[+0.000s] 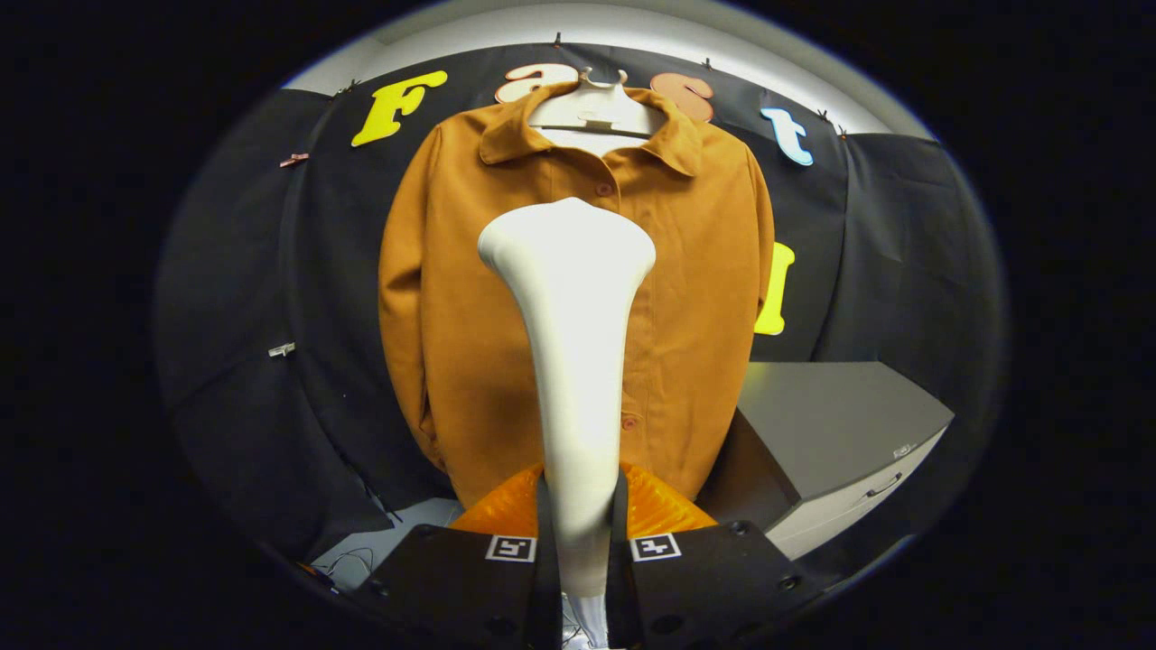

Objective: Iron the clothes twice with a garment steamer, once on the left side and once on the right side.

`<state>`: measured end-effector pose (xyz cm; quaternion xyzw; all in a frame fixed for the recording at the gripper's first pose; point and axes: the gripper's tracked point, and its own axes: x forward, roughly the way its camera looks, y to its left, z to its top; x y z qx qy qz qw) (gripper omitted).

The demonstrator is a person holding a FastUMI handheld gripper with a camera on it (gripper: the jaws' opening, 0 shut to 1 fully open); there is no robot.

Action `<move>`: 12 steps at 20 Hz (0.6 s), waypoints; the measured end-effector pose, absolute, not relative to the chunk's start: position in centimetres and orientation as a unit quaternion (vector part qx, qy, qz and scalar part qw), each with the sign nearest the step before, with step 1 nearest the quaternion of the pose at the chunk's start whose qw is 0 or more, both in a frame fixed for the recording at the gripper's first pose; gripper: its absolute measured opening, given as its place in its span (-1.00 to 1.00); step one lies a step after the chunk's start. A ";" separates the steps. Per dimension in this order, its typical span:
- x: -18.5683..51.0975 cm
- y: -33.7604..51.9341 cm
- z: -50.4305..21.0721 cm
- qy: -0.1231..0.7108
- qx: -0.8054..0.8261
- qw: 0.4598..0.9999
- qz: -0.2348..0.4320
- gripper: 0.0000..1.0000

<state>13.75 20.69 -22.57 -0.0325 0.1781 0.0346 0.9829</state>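
Your tongs (578, 542) pinch the steamer (571, 343) by its handle, head at twelve o'clock before the hanging shirt (452, 316).

The tongs (578, 533) point forward, both fingers pressed on a handle.

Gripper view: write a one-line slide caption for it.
Gripper shut on a white garment steamer, its head raised before the buttoned front of an orange shirt on a hanger.
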 end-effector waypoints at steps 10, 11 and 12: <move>20.5 25.1 -20.6 0.146 -0.052 0.988 0.012 -0.54; 21.0 25.1 -20.9 0.147 -0.054 0.988 0.009 -0.55; 21.3 25.2 -21.3 0.149 -0.057 0.987 0.006 -0.54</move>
